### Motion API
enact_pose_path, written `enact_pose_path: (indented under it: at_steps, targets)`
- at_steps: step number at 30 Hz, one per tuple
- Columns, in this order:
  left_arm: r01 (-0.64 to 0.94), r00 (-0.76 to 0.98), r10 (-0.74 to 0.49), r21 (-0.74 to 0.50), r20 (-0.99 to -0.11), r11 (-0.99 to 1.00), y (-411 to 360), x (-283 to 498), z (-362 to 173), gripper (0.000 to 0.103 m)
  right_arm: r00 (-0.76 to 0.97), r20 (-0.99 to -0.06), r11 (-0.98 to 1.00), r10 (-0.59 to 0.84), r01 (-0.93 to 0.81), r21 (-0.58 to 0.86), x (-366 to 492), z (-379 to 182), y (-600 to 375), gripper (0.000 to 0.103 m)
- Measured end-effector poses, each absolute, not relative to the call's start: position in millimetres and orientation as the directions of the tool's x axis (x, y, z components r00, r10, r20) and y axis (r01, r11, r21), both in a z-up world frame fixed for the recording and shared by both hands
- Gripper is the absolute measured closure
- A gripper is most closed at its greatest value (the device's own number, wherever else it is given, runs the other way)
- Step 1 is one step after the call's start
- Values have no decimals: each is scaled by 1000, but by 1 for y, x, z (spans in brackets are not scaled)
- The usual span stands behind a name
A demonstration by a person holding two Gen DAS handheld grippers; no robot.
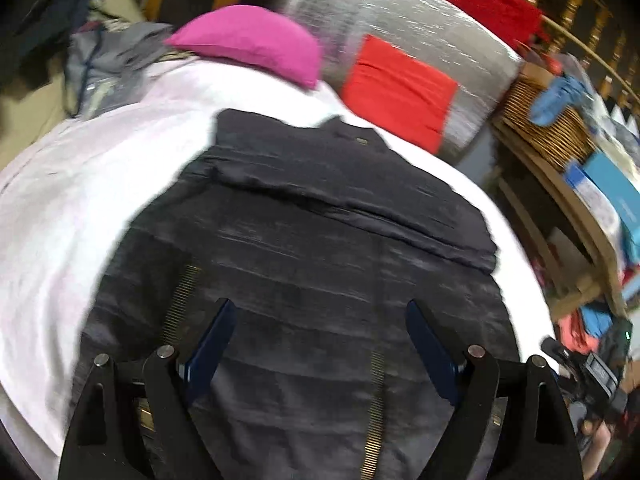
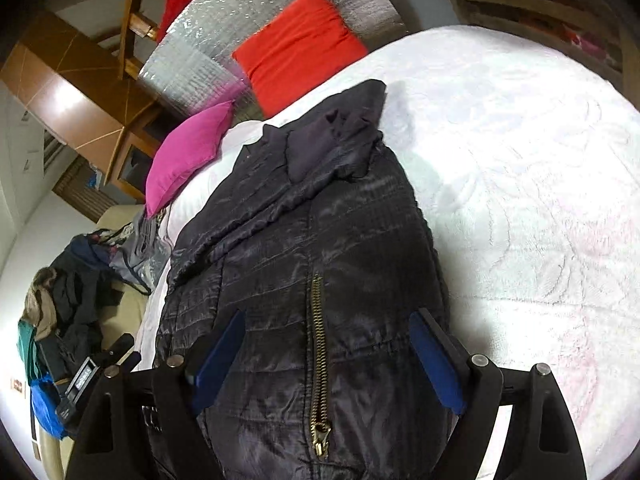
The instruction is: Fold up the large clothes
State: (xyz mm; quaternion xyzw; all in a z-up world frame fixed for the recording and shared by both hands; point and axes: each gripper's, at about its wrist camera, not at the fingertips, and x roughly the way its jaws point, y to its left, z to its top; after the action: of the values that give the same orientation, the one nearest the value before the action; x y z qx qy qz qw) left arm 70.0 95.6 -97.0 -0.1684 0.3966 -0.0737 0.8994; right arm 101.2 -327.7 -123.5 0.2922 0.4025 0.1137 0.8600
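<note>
We see a dark quilted jacket (image 1: 304,248) spread flat on a bed (image 1: 80,200) covered in a white textured spread, lying toward the bed's near edge with its collar end pointing at the head of the bed. Our left gripper (image 1: 318,320) hangs just above the jacket's lower part, its jaws spread wide with nothing between them, the blue pads (image 1: 212,344) apart over the quilting and two brass zippers (image 1: 376,400) running down the fabric below. Our right gripper (image 2: 328,332) hangs over the same garment from the other side, its jaws likewise wide apart and empty, with a brass zipper (image 2: 318,360) running between the pads. From that side we see the jacket's upper part bunched, with a sleeve or flap folded across the chest. At the head of the bed a magenta pillow (image 1: 252,40) rests on the spread's far edge, and beside it a red cushion (image 1: 400,88) leans against a silver foil-like sheet (image 1: 400,12). A wicker basket (image 1: 548,128) stands off one side of the bed, and a heap of clothes (image 2: 68,292) lies off the other.
</note>
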Motion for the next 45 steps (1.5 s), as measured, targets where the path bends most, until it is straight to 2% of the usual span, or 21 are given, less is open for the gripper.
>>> enact_pose_path:
  at_steps: [7,14,22,27,33,39,45]
  targets:
    - [169,683,-312,-273,-660,947,51,54,-81,16,678,-591,796,438,13,606,94,-106,-326,16]
    - [132,687,-289,-276,-666,952,49,62,-76,16,687,-544,754,481,-7,657,90,-109,-330,16]
    - [184,673,-306,-248,-674,951,37,58,-79,16,703,-530,737,474,11,675,86,-112,-344,16]
    - [150,671,-286,-253,-684,956,68,60,-93,16,698,-566,768,440,34,640,78,-116,-352,16]
    - [10,662,-231,-299,-713,954,138,57,-111,16,679,-606,774,414,88,627,72,-129,-368,16]
    - [-97,693,-150,-298,-705,950,206,42,-104,16,654,-640,793,402,100,600,61,-136,-364,16]
    - [-168,721,-108,-324,-684,931,256,28,-89,16,653,-636,792,412,89,604,55,-133,-348,16]
